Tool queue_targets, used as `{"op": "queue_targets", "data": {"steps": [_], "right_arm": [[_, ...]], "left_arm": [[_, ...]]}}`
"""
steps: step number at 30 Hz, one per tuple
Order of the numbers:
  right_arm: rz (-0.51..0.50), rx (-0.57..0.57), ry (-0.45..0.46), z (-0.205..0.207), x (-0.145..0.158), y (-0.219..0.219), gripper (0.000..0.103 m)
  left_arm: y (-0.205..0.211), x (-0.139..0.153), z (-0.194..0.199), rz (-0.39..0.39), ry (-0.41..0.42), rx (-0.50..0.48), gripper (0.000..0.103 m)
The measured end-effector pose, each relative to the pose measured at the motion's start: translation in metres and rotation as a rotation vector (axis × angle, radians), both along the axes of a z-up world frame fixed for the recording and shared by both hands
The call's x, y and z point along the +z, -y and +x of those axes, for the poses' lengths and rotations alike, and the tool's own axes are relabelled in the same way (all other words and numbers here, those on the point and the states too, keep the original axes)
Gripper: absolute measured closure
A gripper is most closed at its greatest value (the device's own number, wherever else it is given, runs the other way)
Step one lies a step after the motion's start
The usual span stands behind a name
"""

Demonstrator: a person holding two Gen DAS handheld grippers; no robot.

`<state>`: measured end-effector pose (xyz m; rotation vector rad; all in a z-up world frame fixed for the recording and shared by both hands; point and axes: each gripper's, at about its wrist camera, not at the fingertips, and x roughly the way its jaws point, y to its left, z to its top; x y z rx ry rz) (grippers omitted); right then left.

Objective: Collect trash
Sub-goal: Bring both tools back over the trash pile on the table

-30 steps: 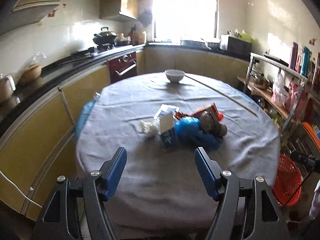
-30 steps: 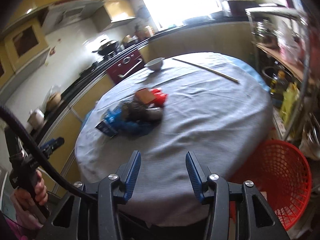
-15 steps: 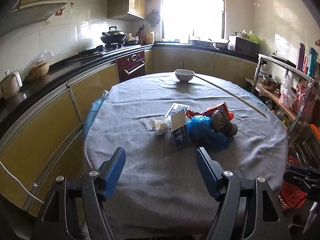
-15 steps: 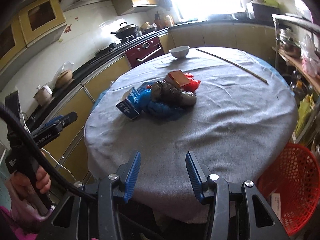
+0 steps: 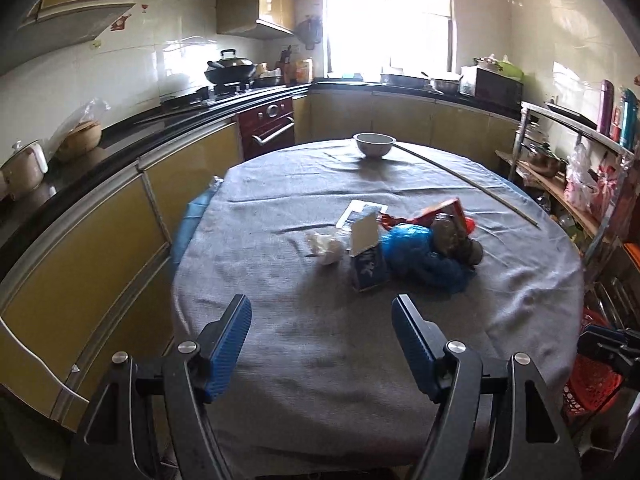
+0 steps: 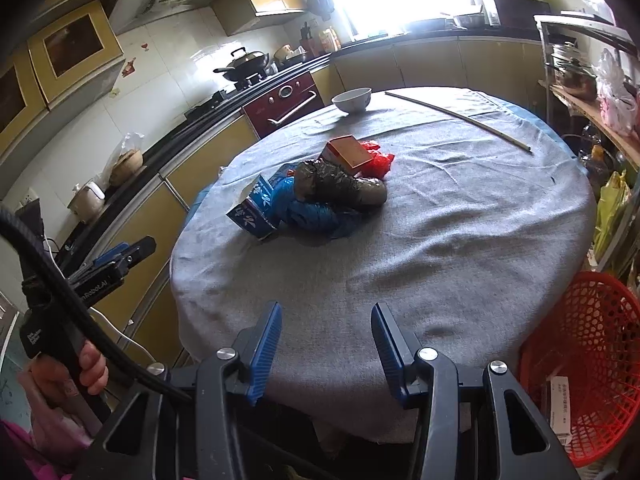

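- Right wrist view: the round table under a grey cloth [image 6: 460, 240] fills the frame.
- A red plastic mesh basket [image 6: 592, 364] stands on the floor beside the table.
- The trash pile [image 6: 316, 188] — blue carton, blue bag, dark wrapped bundle, red box — sits mid-table.
- A white bowl [image 6: 352, 100] rests near the table's far edge.
- The right gripper [image 6: 326, 334] and the left gripper [image 5: 322, 330] hover at the table's near edge — both spread wide, holding nothing.
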<state>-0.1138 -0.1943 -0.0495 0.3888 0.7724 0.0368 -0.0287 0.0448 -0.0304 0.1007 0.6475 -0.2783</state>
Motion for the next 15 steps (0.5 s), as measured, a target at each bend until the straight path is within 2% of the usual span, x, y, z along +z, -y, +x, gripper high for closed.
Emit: {"op": "queue_targets", "data": {"steps": [3, 10, 15], "right_arm": [[0.003, 0.024, 0.003, 0.015, 0.006, -0.002, 0.053], [0.022, 0.075, 0.003, 0.084, 0.016, -0.011, 0.053], [0.034, 0.072, -0.017, 0.134, 0.01, -0.014, 0.053]], "left_arm": [[-0.013, 0.002, 0.008, 0.003, 0.013, 0.044, 0.03], [-0.048, -0.003, 0.029, 0.02, 0.01, 0.159, 0.03], [-0.058, -0.006, 0.036, 0.011, -0.005, 0.189, 0.03]]}}
